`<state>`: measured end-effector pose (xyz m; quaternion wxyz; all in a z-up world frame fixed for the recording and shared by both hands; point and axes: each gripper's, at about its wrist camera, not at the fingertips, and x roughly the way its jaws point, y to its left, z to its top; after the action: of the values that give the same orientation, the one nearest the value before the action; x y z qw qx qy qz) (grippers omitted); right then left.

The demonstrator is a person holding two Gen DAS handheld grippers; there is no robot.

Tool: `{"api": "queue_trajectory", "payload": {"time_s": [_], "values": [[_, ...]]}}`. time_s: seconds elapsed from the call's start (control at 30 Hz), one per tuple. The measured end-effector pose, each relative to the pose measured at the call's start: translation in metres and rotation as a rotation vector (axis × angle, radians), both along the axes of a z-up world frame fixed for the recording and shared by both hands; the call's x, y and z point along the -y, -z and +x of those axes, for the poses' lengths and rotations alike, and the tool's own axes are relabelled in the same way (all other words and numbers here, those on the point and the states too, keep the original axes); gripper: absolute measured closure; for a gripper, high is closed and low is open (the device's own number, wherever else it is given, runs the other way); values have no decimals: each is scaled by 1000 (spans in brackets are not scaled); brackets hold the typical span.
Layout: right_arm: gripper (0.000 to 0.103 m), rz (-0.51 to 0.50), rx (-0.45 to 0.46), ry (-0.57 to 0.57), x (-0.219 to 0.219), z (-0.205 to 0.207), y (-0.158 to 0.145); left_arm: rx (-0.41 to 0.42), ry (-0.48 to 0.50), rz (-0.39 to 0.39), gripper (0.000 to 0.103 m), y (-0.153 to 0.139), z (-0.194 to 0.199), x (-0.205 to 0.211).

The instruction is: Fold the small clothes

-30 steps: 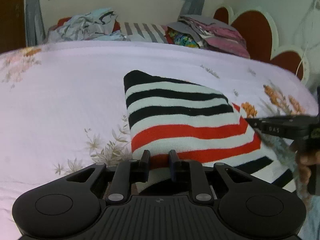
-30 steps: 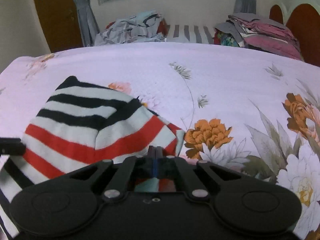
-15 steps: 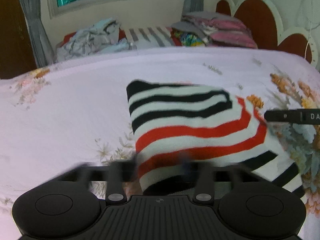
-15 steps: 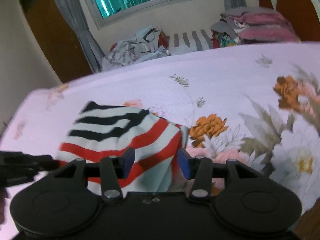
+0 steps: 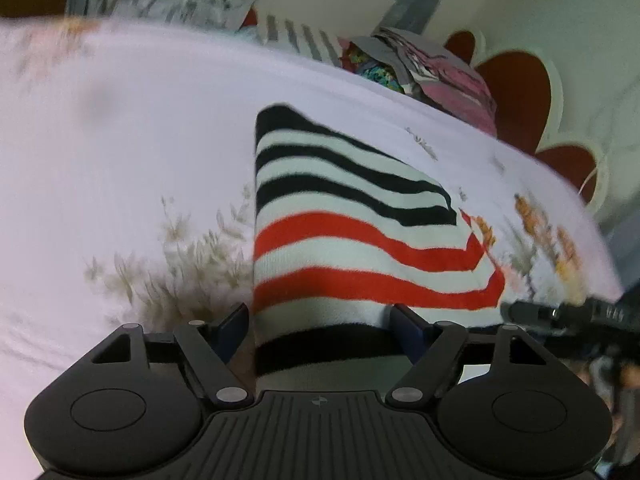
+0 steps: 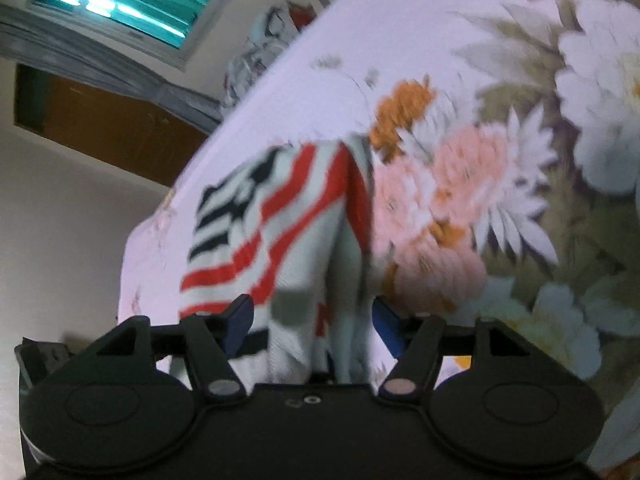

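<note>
A striped top (image 5: pixel 352 240), black, white and red, lies folded on a floral bed (image 5: pixel 120 140). It looks soft, light and limp, best pinched at an edge or corner. The left gripper (image 5: pixel 320 320) stands wide, its near edge between unpressing pads. The right gripper (image 6: pixel 312 320) is opening, cloth loose between its jaws

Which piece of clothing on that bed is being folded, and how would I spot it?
Start at the big bed with the pale floral sheet. The folded striped garment lies flat on it, just ahead of the left gripper. Its bold black, white and red bands set it apart from the crumpled clothes piles at the far edge.
</note>
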<state>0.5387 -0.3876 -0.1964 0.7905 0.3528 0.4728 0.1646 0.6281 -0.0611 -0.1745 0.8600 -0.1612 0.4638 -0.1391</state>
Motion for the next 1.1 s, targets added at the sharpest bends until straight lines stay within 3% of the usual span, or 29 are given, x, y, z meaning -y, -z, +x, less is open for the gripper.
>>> {"api": "queue_trajectory", "payload": {"time_s": [0.2,0.33,0.37,0.47,0.57,0.77,0.93,1.1], "values": [[37,109,-51,8,3,-3,18,-59,-25,-94,26,20,3,-4],[42,76,-34,-31,-12,11,16,-69,-24,-93,26,25,12,7],[52,53,-30,-34,-15,14,16,-68,-21,-77,27,25,15,12],[63,-67,3,-73,-29,19,7,-46,6,-6,39,17,20,26],[65,-193,62,-126,-49,18,-5,1,41,69,49,8,17,37],[70,-395,175,-181,-80,6,-32,83,100,187,53,-9,10,53],[71,-502,240,-196,-112,-6,-54,124,145,192,54,-21,9,42],[71,-542,280,-192,-157,-11,-70,165,155,180,54,-32,0,-8]]}}
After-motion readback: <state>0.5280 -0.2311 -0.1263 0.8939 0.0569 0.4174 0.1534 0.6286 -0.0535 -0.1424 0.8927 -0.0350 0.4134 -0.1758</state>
